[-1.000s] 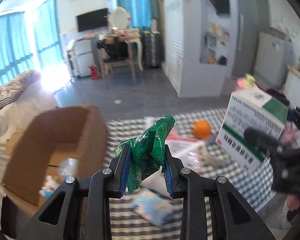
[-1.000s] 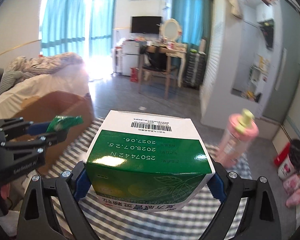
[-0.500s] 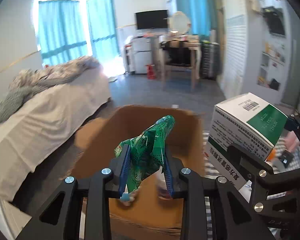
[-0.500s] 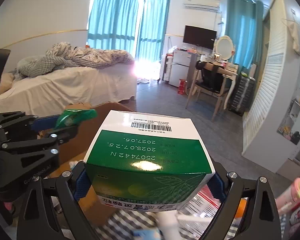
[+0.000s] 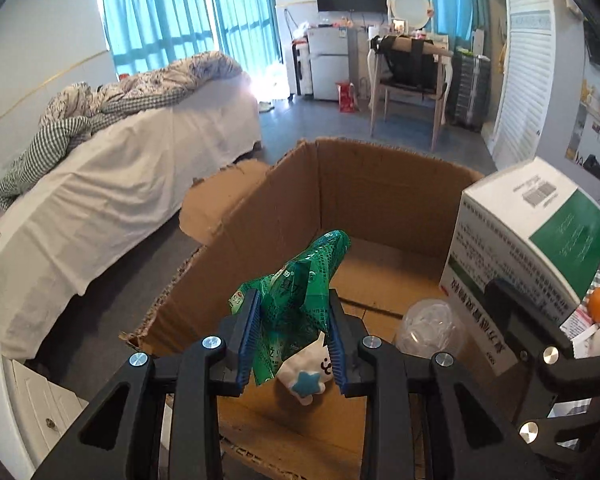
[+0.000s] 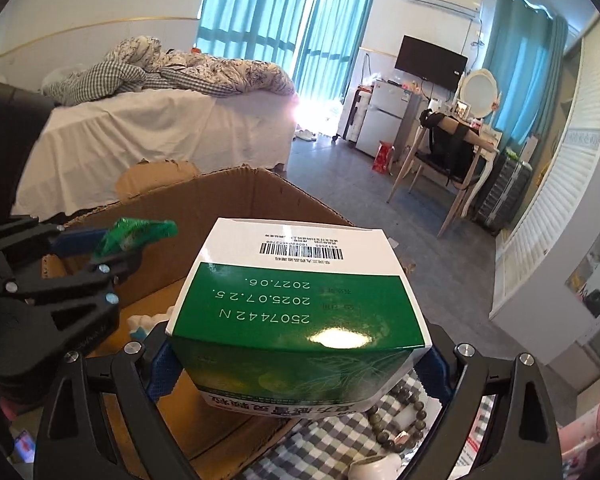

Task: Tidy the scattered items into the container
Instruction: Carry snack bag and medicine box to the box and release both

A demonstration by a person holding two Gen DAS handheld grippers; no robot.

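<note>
A crumpled green packet (image 5: 296,304) and a green-and-white carton (image 6: 300,312) hang over the open cardboard box (image 5: 380,192), where a clear cup (image 5: 430,326) and white toy (image 5: 306,374) lie.

Two grippers are up: the left gripper (image 5: 294,330) with one green packet (image 5: 300,300) in its jaws, the right gripper (image 6: 296,364) with one green-and-white carton (image 6: 300,304). There is one cardboard box (image 5: 380,184). Inside it I count one clear plastic cup (image 5: 430,330) and one white plush toy (image 5: 306,376) with a blue star. On the checked table (image 6: 332,440) to the right: one orange (image 5: 598,304), one bead bracelet (image 6: 400,420), one pink bottle (image 6: 596,420).
</note>
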